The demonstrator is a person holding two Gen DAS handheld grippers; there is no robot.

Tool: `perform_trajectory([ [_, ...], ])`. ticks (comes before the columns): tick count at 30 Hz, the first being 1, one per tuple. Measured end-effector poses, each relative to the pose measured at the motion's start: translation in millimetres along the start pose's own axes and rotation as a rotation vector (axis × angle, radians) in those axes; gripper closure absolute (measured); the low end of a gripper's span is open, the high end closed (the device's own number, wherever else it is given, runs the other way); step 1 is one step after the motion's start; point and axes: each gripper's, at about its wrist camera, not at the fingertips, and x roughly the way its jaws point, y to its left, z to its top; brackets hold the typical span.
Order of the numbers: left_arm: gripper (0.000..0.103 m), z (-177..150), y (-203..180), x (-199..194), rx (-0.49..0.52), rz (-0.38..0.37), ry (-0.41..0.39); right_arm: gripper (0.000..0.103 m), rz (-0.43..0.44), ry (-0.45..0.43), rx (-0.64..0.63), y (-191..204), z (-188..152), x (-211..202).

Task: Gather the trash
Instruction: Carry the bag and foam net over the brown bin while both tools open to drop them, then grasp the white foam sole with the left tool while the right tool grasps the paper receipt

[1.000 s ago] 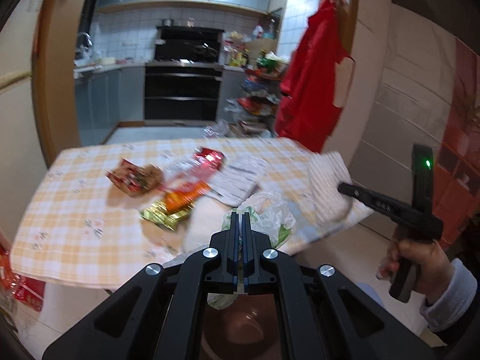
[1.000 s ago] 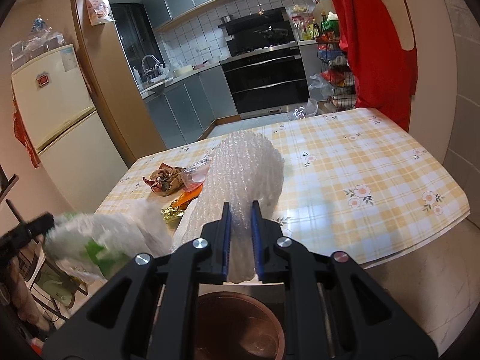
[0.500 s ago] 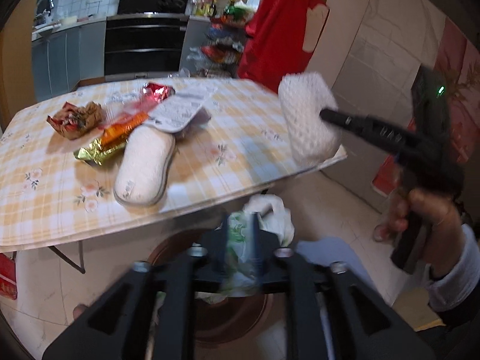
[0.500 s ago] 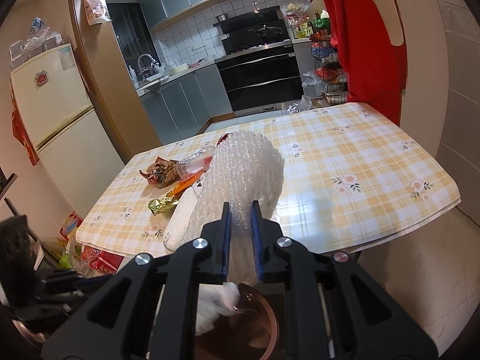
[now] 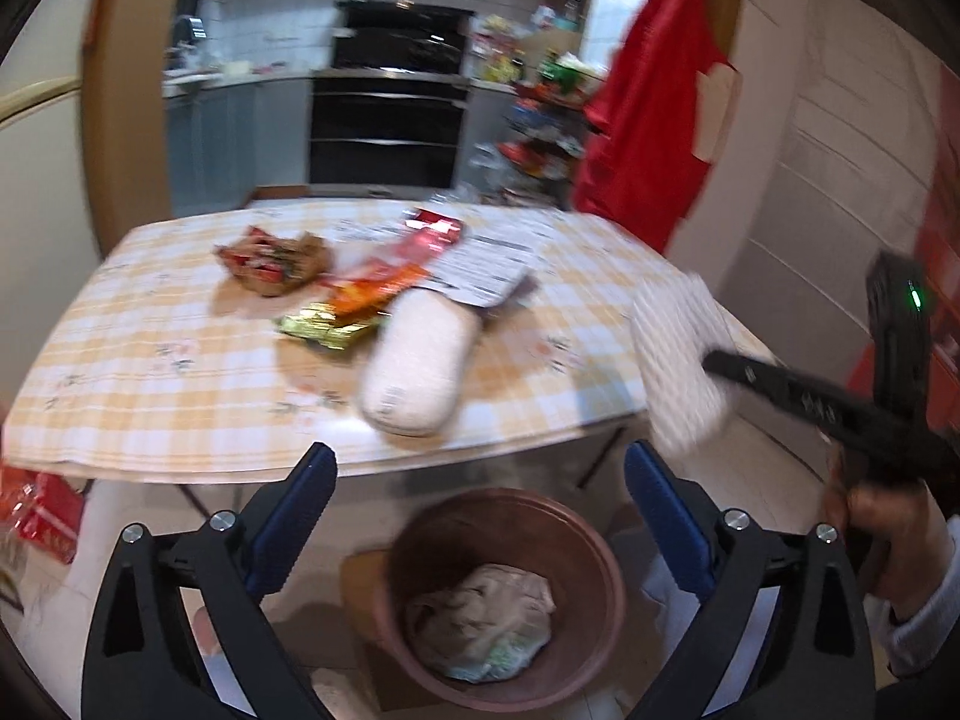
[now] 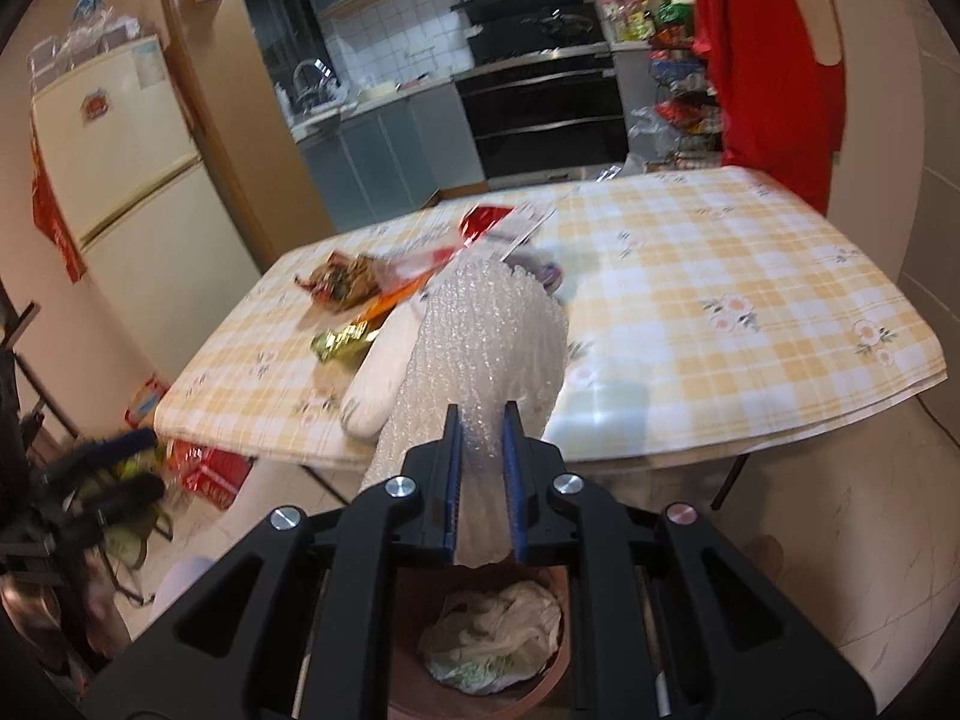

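A: L gripper (image 5: 477, 516) — fingers?
B: Blue pads spread wide, nothing btwn them. It hangs over the brown bin (image 5: 591, 546) on the floor, just in front of the table edge.
A: What's in the bin?
B: Crumpled whitish plastic bag (image 5: 480, 603) w/ a bit of green print, lying at the bottom. R cam shows the same bag (image 6: 498, 630) in the bin (image 6: 555, 681), right under the R gripper (image 6: 483, 480).
A: R gripper?
B: Clamped on a bubble wrap roll (image 6: 480, 348). Clear, bubbly, rolled into a fat tube. Long axis runs along the fingers: near end pinched and poking down toward the bin, far end points up and away over the table. L cam sees it from the side as a blurred white block (image 5: 678, 360) ahead of the black R gripper (image 5: 717, 363), off the table's R edge.
A: Left on the table?
B: On the yellow checked tablecloth (image 5: 150, 372), near to far: white padded pouch (image 5: 417, 369), long axis front to back; gold foil wrapper (image 5: 327, 327); orange wrapper (image 5: 375, 291); crumpled red-brown wrapper (image 5: 273, 255); printed paper sheet (image 5: 486, 261); red shiny packet (image 5: 435, 228). All bunched together, mid-table.
A: Only in R cam?
B: Cream fridge (image 6: 120, 180), far L. Both show the black oven (image 5: 387, 120) and red garment (image 5: 648, 114) at the back.
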Motion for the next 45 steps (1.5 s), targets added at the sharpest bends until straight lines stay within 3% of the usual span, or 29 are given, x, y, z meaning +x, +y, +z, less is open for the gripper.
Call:
perform_trajectory([
  [11,0.006,-4.7,52.0,-15.9,-0.153,0.126,-0.036,0.085,0.044,0.125,-0.077,35.9,-26.1,24.1],
  [19,0.006,-9.9,54.3,-16.1,-0.143,0.150,-0.038,0.064,0.041,0.147,-0.086,41.3,-28.9,29.6],
  [23,0.006,-12.5,54.6,-13.4,-0.139,0.148,-0.033,0.051,0.031,0.148,-0.074,37.8,-28.5,31.2],
  [25,0.006,-12.9,54.7,-11.7,-0.137,0.150,-0.029,0.033,0.008,0.140,-0.065,35.1,-28.1,31.5],
  [26,0.006,-13.1,54.8,-10.8,-0.137,0.151,-0.028,0.016,-0.026,0.126,-0.061,33.6,-27.6,31.0],
  [27,0.006,-13.2,54.8,-10.4,-0.136,0.151,-0.027,0.007,-0.070,0.105,-0.054,31.0,-27.1,29.8],
  [45,0.006,-14.8,48.3,29.9,-0.090,0.129,0.049,0.006,-0.098,0.151,0.035,-5.2,-24.9,54.9],
])
